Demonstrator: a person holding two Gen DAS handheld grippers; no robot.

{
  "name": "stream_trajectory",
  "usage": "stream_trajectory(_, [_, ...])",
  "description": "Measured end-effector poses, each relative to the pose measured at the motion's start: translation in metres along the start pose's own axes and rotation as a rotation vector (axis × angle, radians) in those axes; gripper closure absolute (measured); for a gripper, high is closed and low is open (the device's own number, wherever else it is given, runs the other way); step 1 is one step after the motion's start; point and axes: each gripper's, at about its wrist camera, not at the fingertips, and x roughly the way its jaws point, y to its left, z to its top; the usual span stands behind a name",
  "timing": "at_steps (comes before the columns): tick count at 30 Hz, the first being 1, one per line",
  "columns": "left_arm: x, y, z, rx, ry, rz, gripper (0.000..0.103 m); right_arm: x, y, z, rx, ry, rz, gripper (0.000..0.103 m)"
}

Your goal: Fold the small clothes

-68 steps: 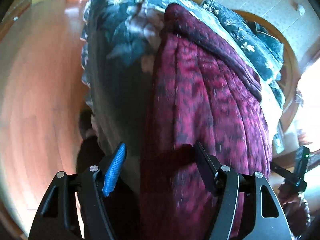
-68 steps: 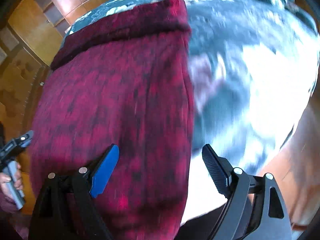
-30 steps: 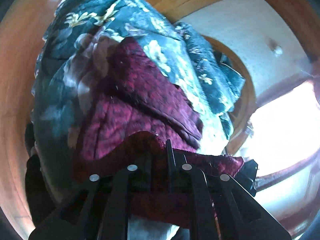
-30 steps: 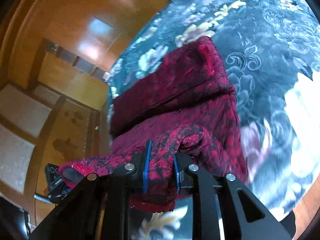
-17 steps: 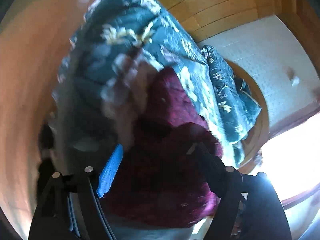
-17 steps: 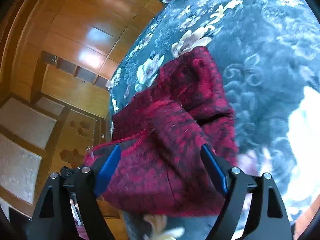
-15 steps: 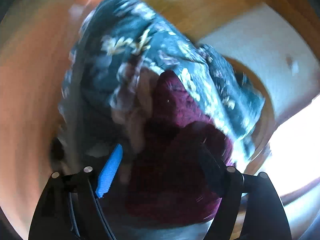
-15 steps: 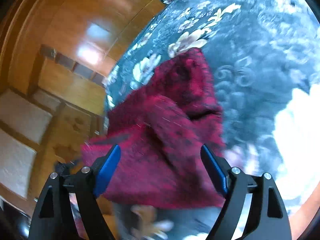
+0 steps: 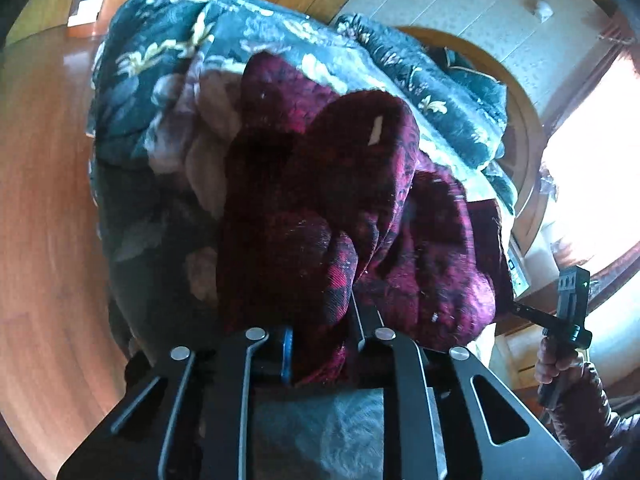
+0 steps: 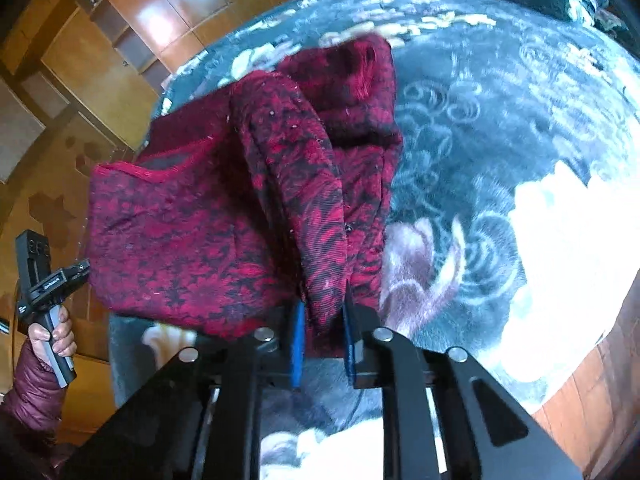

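On the near edge of the floral bed, both grippers, left gripper and right gripper, having just closed, are pinching the red garment; it's lying bunched, half folded, so more folding's left

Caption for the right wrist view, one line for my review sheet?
Right claw clamped on a raised fold of the red knit garment, lying on a dark floral blanket.

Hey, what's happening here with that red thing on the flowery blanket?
A person is folding a dark red knit garment on a dark floral blanket, using two hand-held grippers. The left gripper and the right gripper have both just closed and each pinches a bunched fold of the garment's near edge. The garment is crumpled, not yet neatly folded.
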Motion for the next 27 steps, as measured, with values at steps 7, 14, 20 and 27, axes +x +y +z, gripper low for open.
stream_trajectory(7, [-0.043,-0.016,-0.020,0.005,-0.037,-0.047,0.087,-0.039,0.010,-0.025,0.011,-0.028,0.037,0.092])
stream_trajectory(14, [-0.075,-0.028,-0.079,-0.035,0.017,-0.098,0.087,-0.076,0.011,-0.073,0.004,0.007,0.059,0.092])
stream_trajectory(20, [-0.072,-0.028,-0.087,-0.043,0.023,-0.021,0.058,-0.068,-0.004,-0.102,0.060,0.060,0.046,0.088])
stream_trajectory(27, [-0.088,-0.037,-0.044,0.051,-0.123,0.013,0.037,-0.072,0.016,-0.076,-0.023,-0.041,-0.093,0.061])
